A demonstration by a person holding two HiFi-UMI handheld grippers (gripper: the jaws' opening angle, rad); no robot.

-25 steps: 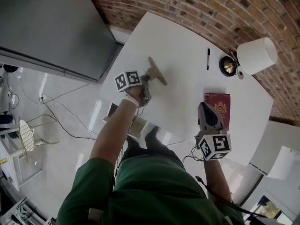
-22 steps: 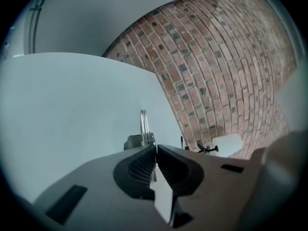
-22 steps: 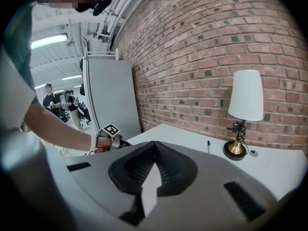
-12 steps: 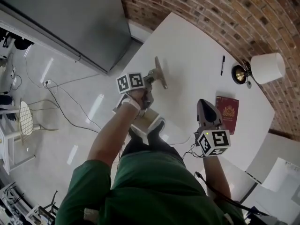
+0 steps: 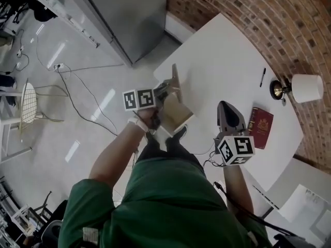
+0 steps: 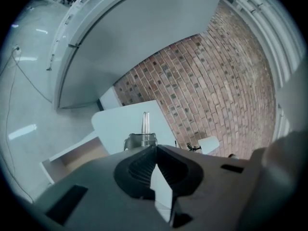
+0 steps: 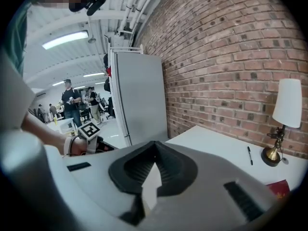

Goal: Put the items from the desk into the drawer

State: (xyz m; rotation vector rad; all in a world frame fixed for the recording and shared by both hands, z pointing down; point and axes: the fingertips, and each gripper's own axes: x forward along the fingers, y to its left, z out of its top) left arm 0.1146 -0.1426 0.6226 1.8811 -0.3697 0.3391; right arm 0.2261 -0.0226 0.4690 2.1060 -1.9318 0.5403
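My left gripper (image 5: 164,93) is shut on the metal drawer handle (image 6: 144,125), at the desk's near left edge. The drawer (image 5: 177,117) stands pulled out from the white desk (image 5: 227,56), and its bare wooden inside (image 6: 79,154) shows. My right gripper (image 5: 226,107) hangs shut and empty over the desk's near edge, left of a red booklet (image 5: 260,126). A black pen (image 5: 262,77) lies further back on the desk, and shows in the right gripper view as the pen (image 7: 250,155).
A lamp (image 5: 305,88) with a white shade and brass foot stands at the desk's back right, against the brick wall (image 5: 248,14). A tall grey cabinet (image 5: 129,14) stands left of the desk. Cables (image 5: 77,102) lie on the floor. People stand far off (image 7: 71,105).
The drawer has slid out of the desk towards me with my left gripper on its handle. My right gripper has drawn back from beside the red booklet. The head view has swung left.
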